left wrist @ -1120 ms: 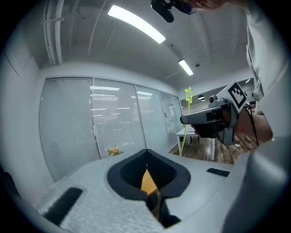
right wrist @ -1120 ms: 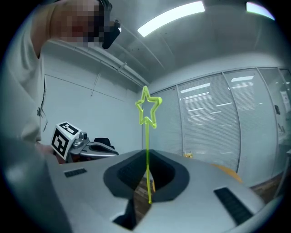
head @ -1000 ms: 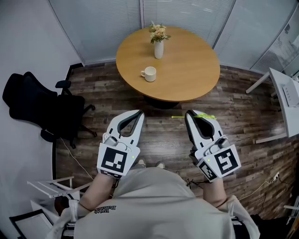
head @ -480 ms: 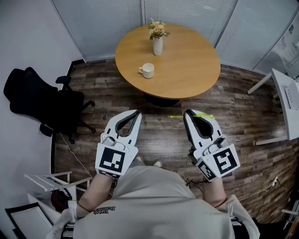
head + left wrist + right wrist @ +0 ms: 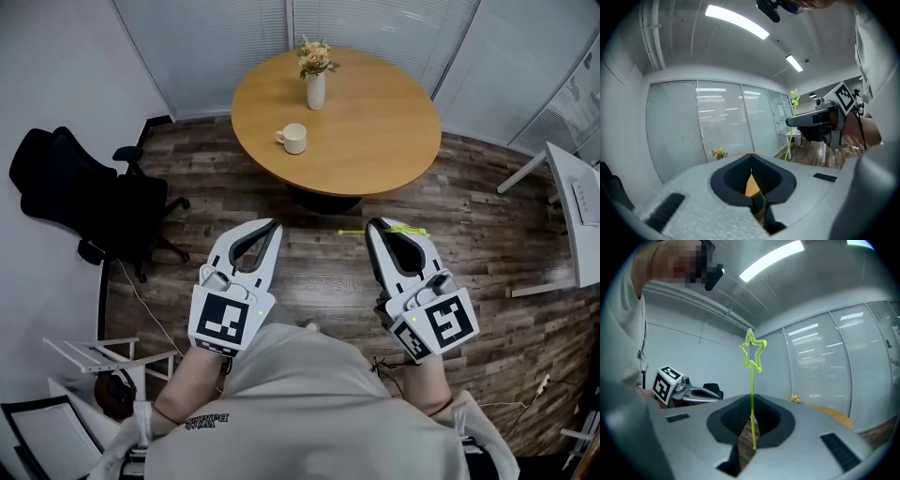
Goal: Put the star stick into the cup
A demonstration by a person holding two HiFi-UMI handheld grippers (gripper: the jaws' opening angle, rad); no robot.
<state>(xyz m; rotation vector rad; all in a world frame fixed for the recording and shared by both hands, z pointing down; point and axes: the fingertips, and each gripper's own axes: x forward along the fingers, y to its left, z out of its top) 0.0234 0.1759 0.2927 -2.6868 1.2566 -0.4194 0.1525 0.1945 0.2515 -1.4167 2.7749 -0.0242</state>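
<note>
A white cup [image 5: 293, 139] stands on the round wooden table [image 5: 375, 122], left of its middle. The thin yellow-green star stick [image 5: 354, 232] lies crosswise in the tips of my right gripper [image 5: 375, 229], which is shut on it above the floor, short of the table. In the right gripper view the stick [image 5: 752, 394] rises from the closed jaws with its star [image 5: 753, 352] at the top. My left gripper [image 5: 275, 226] hovers beside it at the same height, shut and holding nothing. The left gripper view shows its tips [image 5: 751, 159] meeting.
A white vase with flowers [image 5: 316, 82] stands at the table's far side. A black office chair [image 5: 89, 202] sits at the left, a white desk [image 5: 574, 202] at the right and a white rack [image 5: 98, 361] at the lower left. Wooden floor lies between me and the table.
The head view has shifted a little, so the table and cup sit slightly higher and further left. Both grippers keep their pose, the right one still holding the stick.
</note>
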